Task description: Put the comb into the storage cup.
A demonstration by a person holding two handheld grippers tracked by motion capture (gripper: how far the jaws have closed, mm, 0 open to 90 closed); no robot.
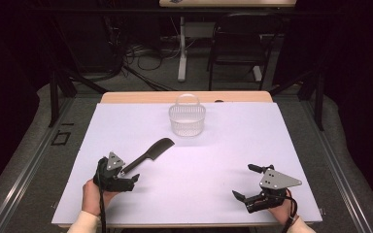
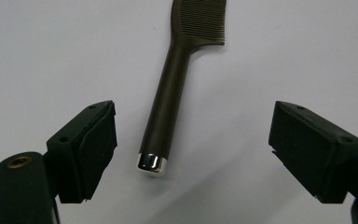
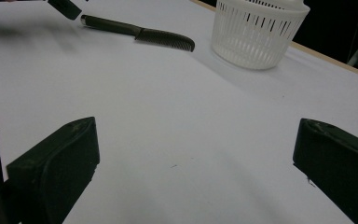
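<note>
A dark comb [image 1: 148, 154] with a long handle and a silver end cap lies flat on the white table sheet [image 1: 213, 145], left of centre. My left gripper [image 1: 128, 175] sits at the handle's near end. In the left gripper view its jaws stand wide on either side of the comb [image 2: 168, 102], with neither pad touching it, so the left gripper [image 2: 193, 116] is open. My right gripper [image 1: 243, 181] rests near the front right edge, open and with nothing between its jaws [image 3: 196, 140]. From there the comb [image 3: 140, 31] lies far off.
A white slotted basket [image 1: 187, 121] with a handle stands upright at the back middle of the sheet, also seen as the basket [image 3: 256, 32] beyond the comb. The wooden table edge [image 1: 126, 97] runs behind it. A chair [image 1: 238, 43] and cables are on the floor beyond.
</note>
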